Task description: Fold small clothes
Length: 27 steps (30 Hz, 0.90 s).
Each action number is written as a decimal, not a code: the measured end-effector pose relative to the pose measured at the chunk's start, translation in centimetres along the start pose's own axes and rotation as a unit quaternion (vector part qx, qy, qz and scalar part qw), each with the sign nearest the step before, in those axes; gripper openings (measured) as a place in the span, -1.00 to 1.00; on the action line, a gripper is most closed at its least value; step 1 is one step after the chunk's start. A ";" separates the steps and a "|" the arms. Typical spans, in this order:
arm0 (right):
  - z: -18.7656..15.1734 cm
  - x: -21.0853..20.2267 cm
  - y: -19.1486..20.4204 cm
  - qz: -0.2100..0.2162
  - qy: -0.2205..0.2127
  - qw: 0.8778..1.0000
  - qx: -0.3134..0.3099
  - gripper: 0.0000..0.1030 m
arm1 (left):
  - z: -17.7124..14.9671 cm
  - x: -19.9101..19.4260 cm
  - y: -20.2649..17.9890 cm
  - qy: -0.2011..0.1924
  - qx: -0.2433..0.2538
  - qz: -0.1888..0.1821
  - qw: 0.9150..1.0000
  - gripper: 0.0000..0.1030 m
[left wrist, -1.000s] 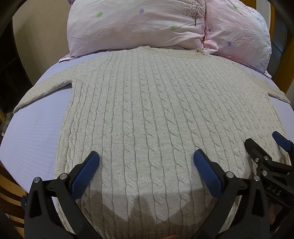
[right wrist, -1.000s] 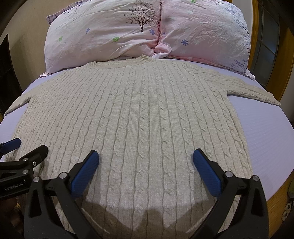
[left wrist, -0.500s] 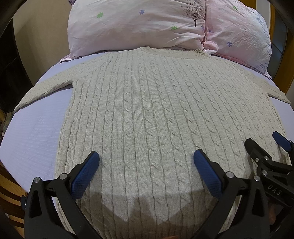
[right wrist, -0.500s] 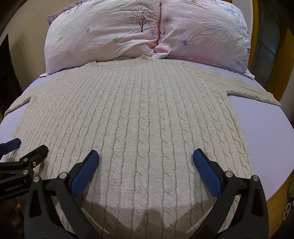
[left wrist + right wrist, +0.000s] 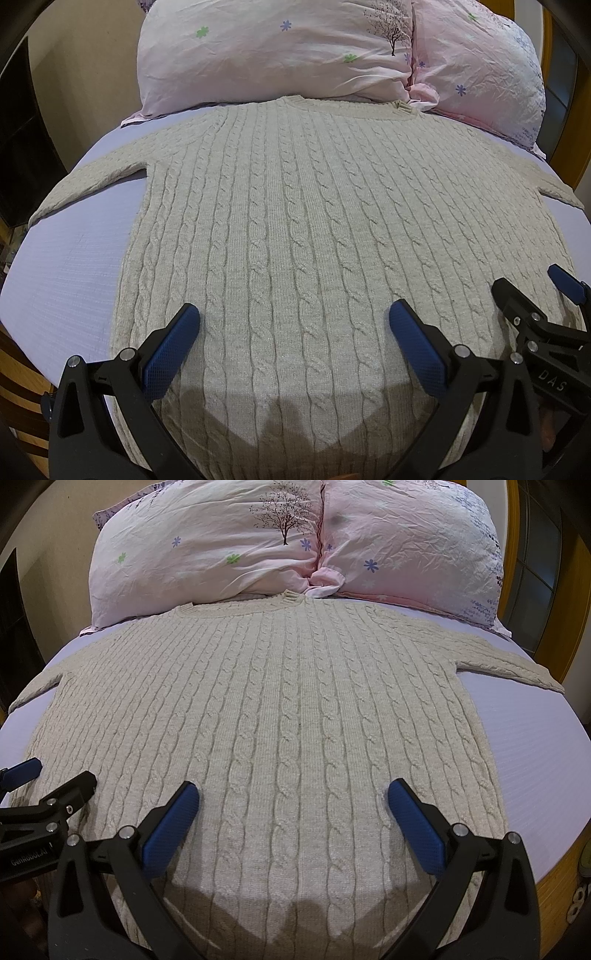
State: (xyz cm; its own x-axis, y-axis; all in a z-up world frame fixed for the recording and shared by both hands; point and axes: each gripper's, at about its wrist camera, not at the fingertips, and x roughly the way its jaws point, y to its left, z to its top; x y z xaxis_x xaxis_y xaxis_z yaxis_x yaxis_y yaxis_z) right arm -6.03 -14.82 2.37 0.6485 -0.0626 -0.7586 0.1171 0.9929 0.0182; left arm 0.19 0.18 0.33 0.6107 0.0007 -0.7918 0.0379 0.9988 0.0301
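Note:
A beige cable-knit sweater (image 5: 314, 221) lies flat on the bed, neck toward the pillows, both sleeves spread out to the sides; it also shows in the right wrist view (image 5: 277, 709). My left gripper (image 5: 293, 325) is open and empty, hovering over the lower left part of the sweater near its hem. My right gripper (image 5: 291, 803) is open and empty over the lower right part. The right gripper also shows at the right edge of the left wrist view (image 5: 535, 299). The left gripper shows at the left edge of the right wrist view (image 5: 51, 779).
The sweater lies on a lilac bedsheet (image 5: 62, 266). Two pink flowered pillows (image 5: 221, 546) (image 5: 413, 546) sit at the head of the bed. A wooden bed frame (image 5: 554, 882) edges the right side. Dark furniture (image 5: 22, 140) stands to the left.

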 end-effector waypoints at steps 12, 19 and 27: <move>0.0 0.0 0.3 0.000 0.008 1.000 -0.002 0.97 | 0.1 0.0 -0.1 -0.001 0.000 0.000 1.000 0.97; 0.4 0.5 0.3 0.003 0.021 1.000 -0.006 0.97 | 0.3 0.1 -0.1 -0.003 0.002 -0.001 1.000 0.97; 0.4 0.4 0.3 0.004 0.020 1.000 -0.009 0.97 | -0.2 -0.1 -0.2 -0.013 0.003 -0.001 1.000 0.97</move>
State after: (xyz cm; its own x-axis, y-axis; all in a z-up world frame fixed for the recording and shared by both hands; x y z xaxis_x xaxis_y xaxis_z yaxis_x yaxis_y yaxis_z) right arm -5.43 -14.55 2.28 0.6187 -0.0514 -0.7839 0.0993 0.9950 0.0131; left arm -0.06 0.03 0.24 0.6305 -0.0018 -0.7762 0.0441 0.9985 0.0334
